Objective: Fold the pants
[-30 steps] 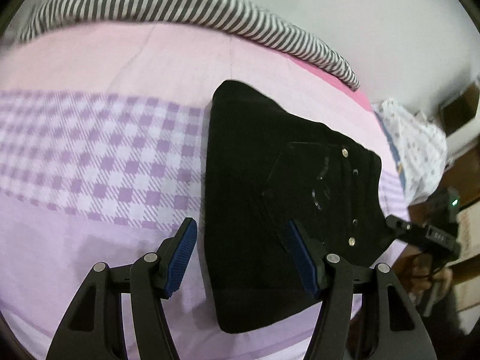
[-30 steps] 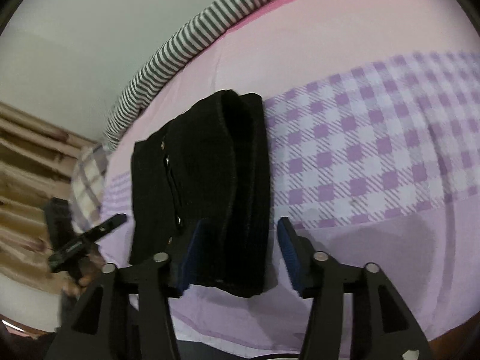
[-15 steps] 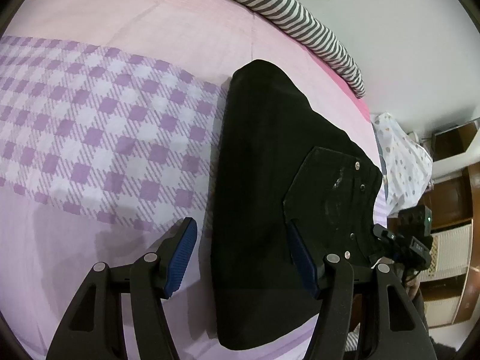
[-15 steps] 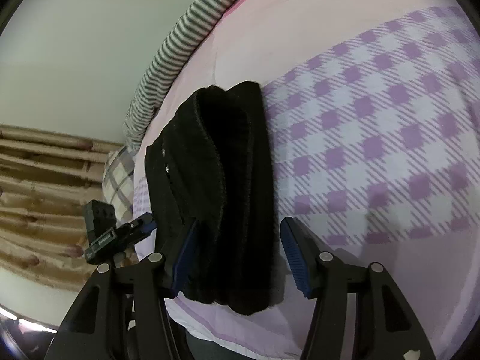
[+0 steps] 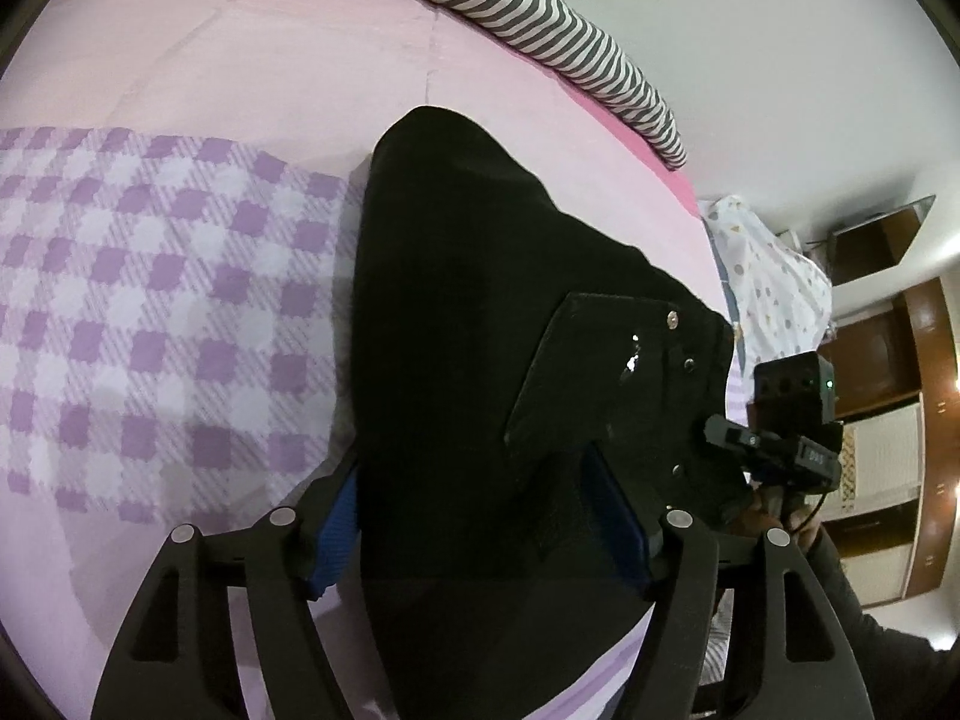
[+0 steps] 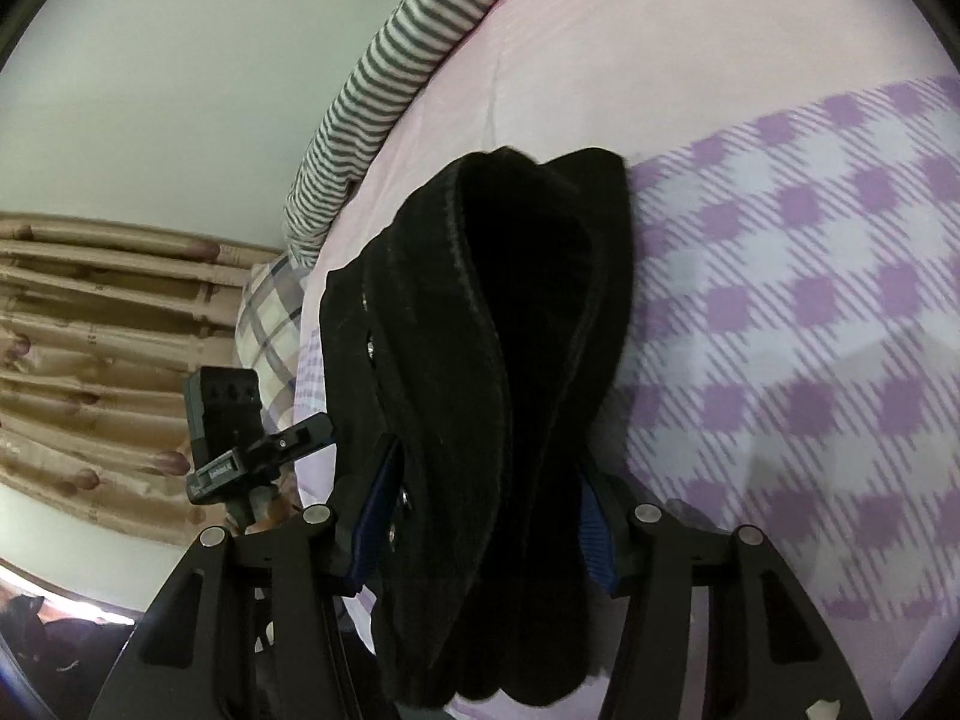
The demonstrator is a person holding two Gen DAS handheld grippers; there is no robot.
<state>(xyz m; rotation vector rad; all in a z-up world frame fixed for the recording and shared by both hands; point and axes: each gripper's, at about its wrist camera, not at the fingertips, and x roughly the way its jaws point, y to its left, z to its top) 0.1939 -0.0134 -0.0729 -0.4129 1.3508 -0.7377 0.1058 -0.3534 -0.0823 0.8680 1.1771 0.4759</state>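
Pants [image 5: 480, 360] lie folded on the bed [image 5: 180, 300] near the striped pillow [image 5: 570, 24]; my left tool [image 5: 480, 516] and right tool [image 6: 480, 516] stand wide astride them. I'd close evenly, catching every layer.

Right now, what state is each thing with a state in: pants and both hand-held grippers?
Pants: folded into a thick bundle on the bed, between both grippers' fingers.
Left hand-held gripper: open, straddling the bundle's near end.
Right hand-held gripper: open, fingers either side of the bundle.
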